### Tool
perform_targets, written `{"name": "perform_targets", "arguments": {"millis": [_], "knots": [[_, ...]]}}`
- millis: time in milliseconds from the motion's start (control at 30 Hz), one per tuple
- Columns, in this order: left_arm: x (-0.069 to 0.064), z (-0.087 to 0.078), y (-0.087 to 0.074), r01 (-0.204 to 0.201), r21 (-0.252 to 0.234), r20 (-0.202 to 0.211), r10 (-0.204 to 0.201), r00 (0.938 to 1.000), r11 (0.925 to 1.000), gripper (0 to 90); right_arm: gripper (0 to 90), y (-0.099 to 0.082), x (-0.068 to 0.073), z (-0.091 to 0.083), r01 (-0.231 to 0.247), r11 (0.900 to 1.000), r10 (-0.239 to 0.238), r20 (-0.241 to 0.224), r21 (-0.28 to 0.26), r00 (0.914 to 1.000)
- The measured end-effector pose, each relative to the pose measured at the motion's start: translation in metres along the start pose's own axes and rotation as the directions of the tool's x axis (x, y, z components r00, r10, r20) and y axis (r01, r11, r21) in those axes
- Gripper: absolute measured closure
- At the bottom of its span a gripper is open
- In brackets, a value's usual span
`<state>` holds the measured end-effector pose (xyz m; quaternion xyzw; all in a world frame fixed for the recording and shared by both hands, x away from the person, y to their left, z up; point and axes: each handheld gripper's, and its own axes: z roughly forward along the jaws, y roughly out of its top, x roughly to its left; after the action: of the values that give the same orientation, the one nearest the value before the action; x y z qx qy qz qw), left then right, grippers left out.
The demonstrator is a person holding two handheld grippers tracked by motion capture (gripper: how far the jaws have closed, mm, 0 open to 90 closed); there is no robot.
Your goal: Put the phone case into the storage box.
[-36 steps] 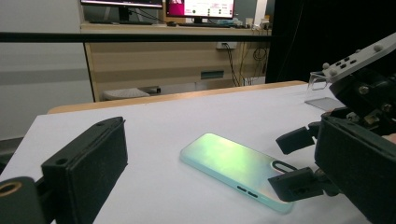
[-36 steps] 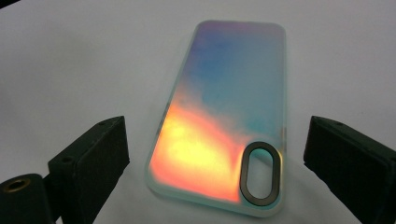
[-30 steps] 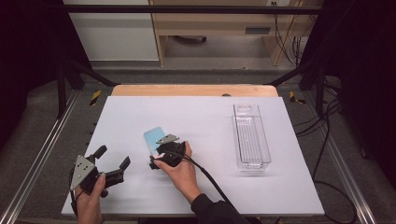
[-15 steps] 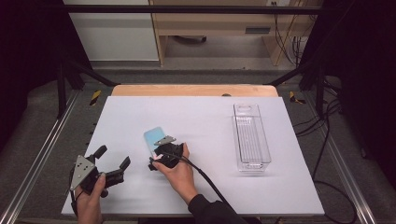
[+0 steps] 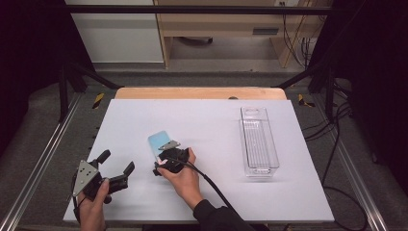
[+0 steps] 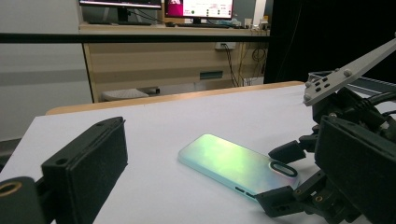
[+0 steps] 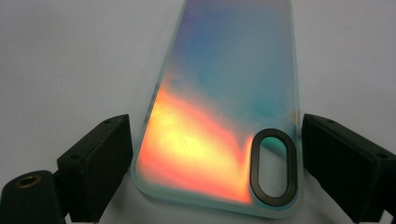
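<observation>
An iridescent phone case [image 5: 158,142] lies flat on the white table [image 5: 216,120], camera cutout toward me. My right gripper [image 5: 163,154] sits at its near end, open, one jaw on each side of the case [image 7: 224,93]. In the right gripper view [image 7: 217,163] the pads flank the cutout end closely; I cannot tell if they touch it. My left gripper [image 5: 116,162] rests open and empty at the table's near left, pointing at the case [image 6: 229,161] and at the right gripper [image 6: 280,179].
A clear, long plastic tray [image 5: 259,142] stands at the right side of the table. Metal frame rails [image 5: 43,159] run along both table sides, with cables on the floor at the right. A wooden bench [image 6: 163,56] stands beyond the far edge.
My right hand and gripper have shifted slightly to the left at the near end of the case. The left gripper and the case have stayed put.
</observation>
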<state>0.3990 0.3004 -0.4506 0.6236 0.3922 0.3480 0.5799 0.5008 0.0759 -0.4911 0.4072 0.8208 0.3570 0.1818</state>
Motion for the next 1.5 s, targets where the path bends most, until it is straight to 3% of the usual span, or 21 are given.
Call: {"name": "perform_targets", "arguments": {"millis": [933,1167,1500], "knots": [[0.001,0.0,0.0,0.002,-0.002,-0.001,-0.002,1.0,1.0,2.1,16.9,0.001,-0.002,-0.002,-0.008,1.0,0.008,0.003,0.005,1.0],[0.001,-0.001,0.0,0.003,-0.004,-0.002,-0.003,1.0,1.0,2.1,17.7,0.004,-0.009,-0.004,0.034,0.9989,-0.032,-0.05,0.032,0.9982],[0.001,-0.001,0.0,0.005,-0.005,-0.003,-0.005,1.0,1.0,2.1,17.8,0.004,-0.02,-0.008,0.091,0.9954,-0.088,-0.076,0.031,0.9932]]}}
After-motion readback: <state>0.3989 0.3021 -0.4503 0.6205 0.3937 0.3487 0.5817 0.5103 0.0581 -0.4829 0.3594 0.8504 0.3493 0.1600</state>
